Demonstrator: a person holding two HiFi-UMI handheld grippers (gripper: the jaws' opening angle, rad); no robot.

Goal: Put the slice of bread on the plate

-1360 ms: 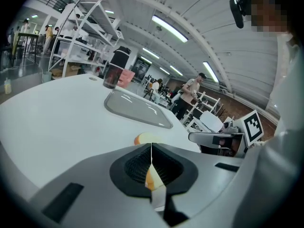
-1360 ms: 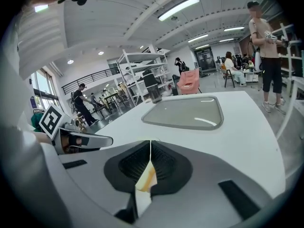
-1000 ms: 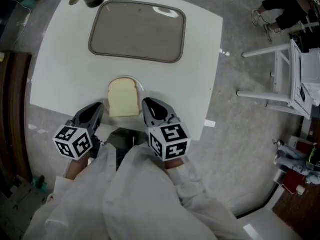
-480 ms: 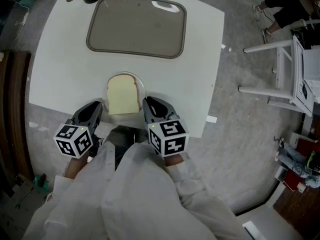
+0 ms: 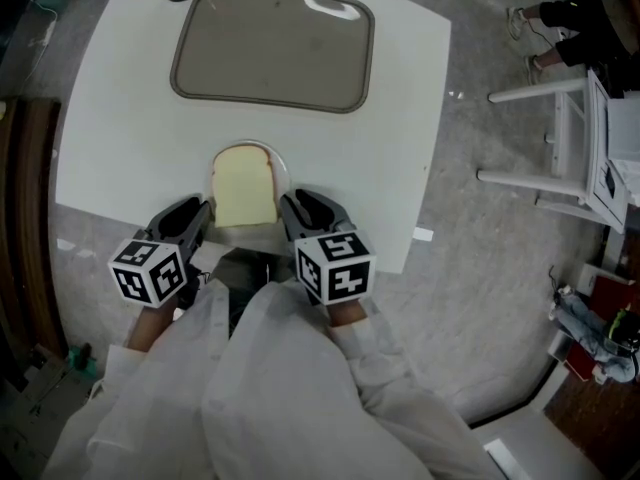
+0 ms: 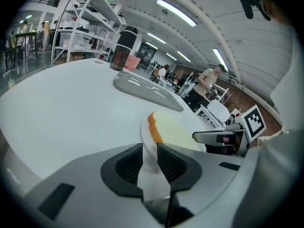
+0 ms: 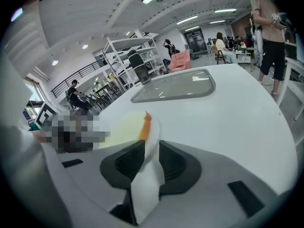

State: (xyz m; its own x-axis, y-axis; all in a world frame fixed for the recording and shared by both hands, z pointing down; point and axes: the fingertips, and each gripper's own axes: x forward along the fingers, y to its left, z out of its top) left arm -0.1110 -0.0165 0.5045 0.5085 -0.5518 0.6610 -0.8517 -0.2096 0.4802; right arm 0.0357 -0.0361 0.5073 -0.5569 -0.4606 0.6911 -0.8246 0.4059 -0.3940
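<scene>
slice of bread [image 5: 245,191]: lies flat on the plate [image 5: 285,175] | left gripper [image 5: 201,214]: at the plate's left side, jaws pinch its rim | right gripper [image 5: 289,206]: at the plate's right side, jaws pinch its rim | tray [image 5: 270,48]: beyond the plate, well apart
</scene>
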